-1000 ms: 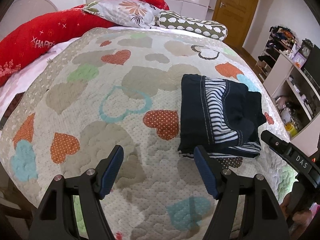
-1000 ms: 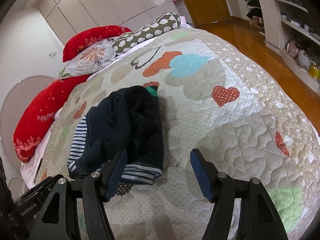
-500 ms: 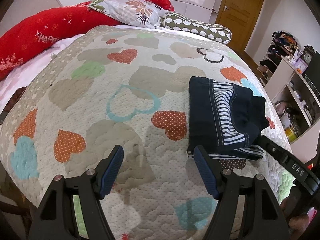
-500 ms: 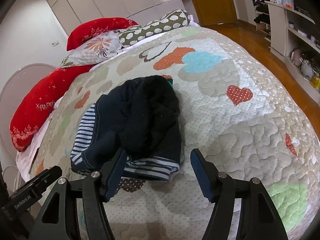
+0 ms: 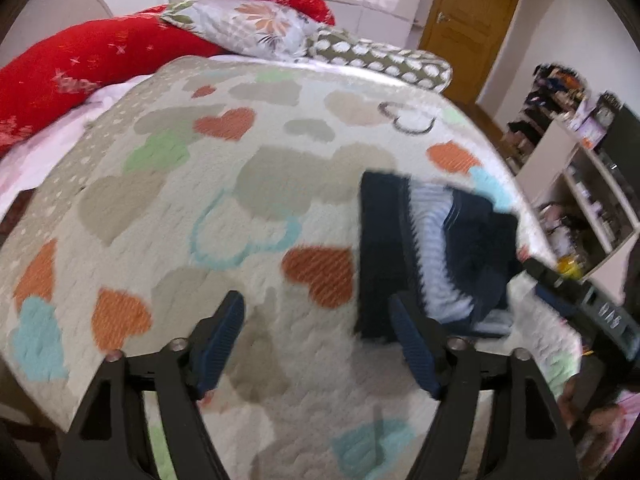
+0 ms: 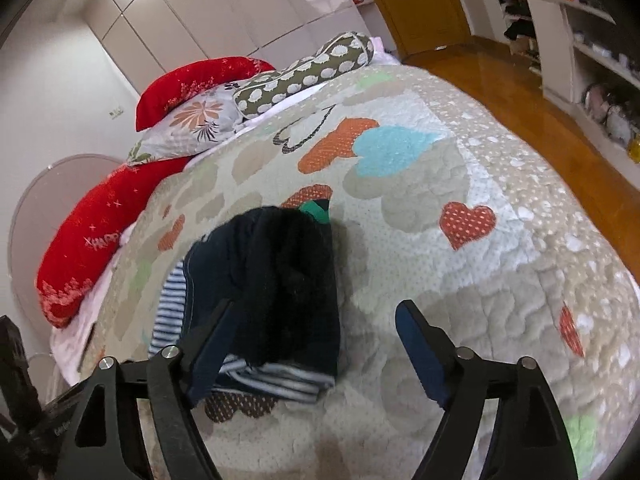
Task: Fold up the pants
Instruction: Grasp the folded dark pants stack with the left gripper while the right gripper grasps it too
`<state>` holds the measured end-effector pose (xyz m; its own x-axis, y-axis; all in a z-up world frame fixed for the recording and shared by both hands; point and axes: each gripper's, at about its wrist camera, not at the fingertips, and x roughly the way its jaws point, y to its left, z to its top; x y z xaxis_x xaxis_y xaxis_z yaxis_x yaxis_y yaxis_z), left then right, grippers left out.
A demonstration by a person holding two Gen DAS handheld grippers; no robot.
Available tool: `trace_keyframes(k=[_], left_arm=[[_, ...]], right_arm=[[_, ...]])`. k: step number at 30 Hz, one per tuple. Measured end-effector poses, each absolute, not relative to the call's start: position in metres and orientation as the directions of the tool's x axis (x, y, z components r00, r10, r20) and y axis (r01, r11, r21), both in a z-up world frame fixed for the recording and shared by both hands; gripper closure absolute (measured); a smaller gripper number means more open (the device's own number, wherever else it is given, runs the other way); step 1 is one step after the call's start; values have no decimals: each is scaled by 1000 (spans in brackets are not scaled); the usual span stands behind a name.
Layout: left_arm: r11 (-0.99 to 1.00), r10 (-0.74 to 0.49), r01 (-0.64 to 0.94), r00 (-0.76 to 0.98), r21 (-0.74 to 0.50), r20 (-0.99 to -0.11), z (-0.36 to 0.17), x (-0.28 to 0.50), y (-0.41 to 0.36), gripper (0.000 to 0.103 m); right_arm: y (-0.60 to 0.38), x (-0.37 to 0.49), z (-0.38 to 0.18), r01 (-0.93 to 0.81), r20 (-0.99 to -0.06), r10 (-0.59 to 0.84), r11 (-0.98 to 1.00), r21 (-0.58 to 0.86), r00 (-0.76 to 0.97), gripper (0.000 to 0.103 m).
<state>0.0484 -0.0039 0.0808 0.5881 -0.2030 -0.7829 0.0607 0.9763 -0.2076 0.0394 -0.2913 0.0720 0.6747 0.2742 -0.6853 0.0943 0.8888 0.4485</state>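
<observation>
Both hand-held grippers gape wide — empty, beside folded pants.

Lay folded on the quilt, the pants, toward its right side in the left wrist view. Stacked at the far end of the bed: pillows. Stood beyond the bed's far right corner, a door; along the right wall, shelves. Hovered at the near edge, left gripper left of the pants, right gripper just before them, jaws apart.
</observation>
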Motion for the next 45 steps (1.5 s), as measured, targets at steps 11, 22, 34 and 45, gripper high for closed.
trace_keyframes(k=[11, 22, 34, 45], left_arm=[[925, -375, 140, 493, -353, -785, 62, 112, -26, 22], [900, -435, 185, 412, -394, -801, 33, 118, -52, 58], [866, -498, 190, 407, -462, -766, 37, 114, -48, 88], [939, -313, 66, 566, -337, -762, 73, 68, 3, 80]], right_arm=[[-308, 70, 53, 107, -679, 403, 810, 577, 614, 16], [-310, 90, 37, 121, -641, 485, 734, 668, 595, 15], [-286, 114, 30, 80, -646, 545, 729, 680, 535, 54], [-238, 98, 72, -83, -626, 579, 765, 638, 523, 64]])
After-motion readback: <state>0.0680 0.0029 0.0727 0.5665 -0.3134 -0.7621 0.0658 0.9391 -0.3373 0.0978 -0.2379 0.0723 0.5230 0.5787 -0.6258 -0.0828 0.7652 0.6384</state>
